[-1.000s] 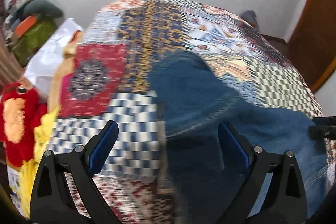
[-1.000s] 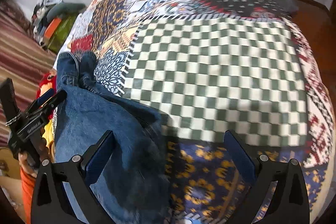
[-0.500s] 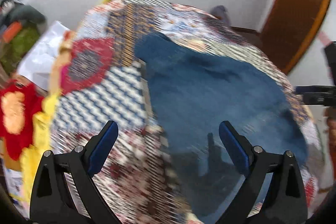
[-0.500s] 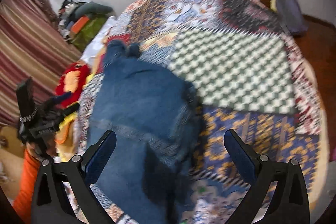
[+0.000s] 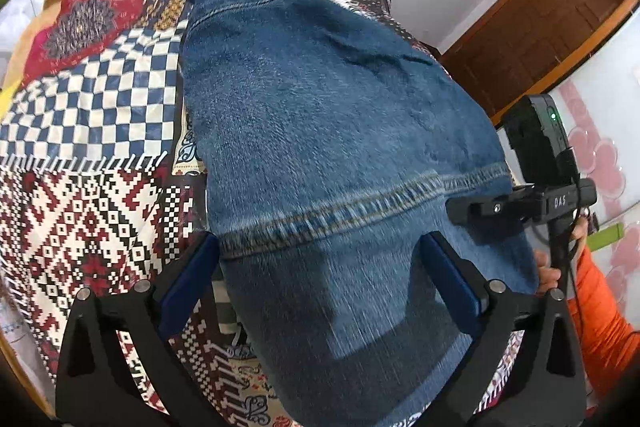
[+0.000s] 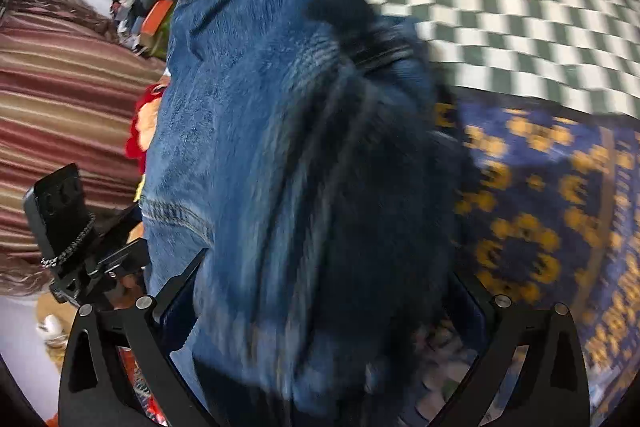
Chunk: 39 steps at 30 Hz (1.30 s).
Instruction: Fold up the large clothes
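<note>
Both wide-open, empty grippers, left and right, have closed in over the denim jeans on the patchwork quilt, ready to grasp.

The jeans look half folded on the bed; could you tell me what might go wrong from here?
1. The jeans reach the bed's near edge, so that end might slide off the patchwork quilt.
2. Both the left gripper and the right gripper are open around thick denim; a pinch could catch only the top layer.
3. The bunched fold in the right wrist view may set crooked.
</note>
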Tool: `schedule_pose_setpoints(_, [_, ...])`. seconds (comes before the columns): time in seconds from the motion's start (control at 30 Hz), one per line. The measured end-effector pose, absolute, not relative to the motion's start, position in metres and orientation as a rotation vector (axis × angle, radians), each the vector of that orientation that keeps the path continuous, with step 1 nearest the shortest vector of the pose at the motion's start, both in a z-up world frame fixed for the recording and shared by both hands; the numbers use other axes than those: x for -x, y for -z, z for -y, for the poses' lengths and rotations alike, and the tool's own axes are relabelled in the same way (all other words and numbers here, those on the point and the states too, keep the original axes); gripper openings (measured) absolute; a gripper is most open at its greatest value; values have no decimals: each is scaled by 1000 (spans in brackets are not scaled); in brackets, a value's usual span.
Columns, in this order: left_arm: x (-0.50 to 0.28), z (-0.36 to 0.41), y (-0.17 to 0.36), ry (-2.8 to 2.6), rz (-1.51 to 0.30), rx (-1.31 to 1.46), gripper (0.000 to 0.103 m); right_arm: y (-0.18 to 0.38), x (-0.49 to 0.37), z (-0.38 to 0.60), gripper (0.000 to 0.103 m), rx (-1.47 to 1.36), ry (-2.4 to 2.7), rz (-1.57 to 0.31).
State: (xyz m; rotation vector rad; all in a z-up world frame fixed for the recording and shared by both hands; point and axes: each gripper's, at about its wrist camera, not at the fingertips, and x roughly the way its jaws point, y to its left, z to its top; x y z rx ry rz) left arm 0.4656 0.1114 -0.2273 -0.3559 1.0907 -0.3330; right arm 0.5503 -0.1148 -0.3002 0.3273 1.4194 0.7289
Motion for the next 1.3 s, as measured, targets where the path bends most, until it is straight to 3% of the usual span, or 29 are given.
schedule_pose_setpoints(0.3, [-512, -134, 268, 393, -1166, 628, 102, 307, -555, 102, 103, -339, -707, -1409])
schedule_pose_setpoints(0.37, [-512, -133, 265, 383, -1146, 614, 99, 305, -551, 104, 98, -349, -703, -1383])
schedule_pose_setpoints(0.43, [-508, -132, 260, 372, -1133, 582, 92, 301, -547, 105, 80, -348, -723, -1360])
schedule_pose_setpoints(0.53, [-500, -132, 251, 365, -1120, 557, 83, 292, -541, 109, 64, -338, -724, -1342])
schedule_pose_setpoints(0.73, [-489, -128, 217, 367, -1092, 495, 74, 256, -525, 111, 44, -273, -748, -1287])
schedule_pose_setpoints(1.3, [-400, -194, 85, 287, -852, 395, 70, 127, -469, 38, 42, -217, -846, -1114])
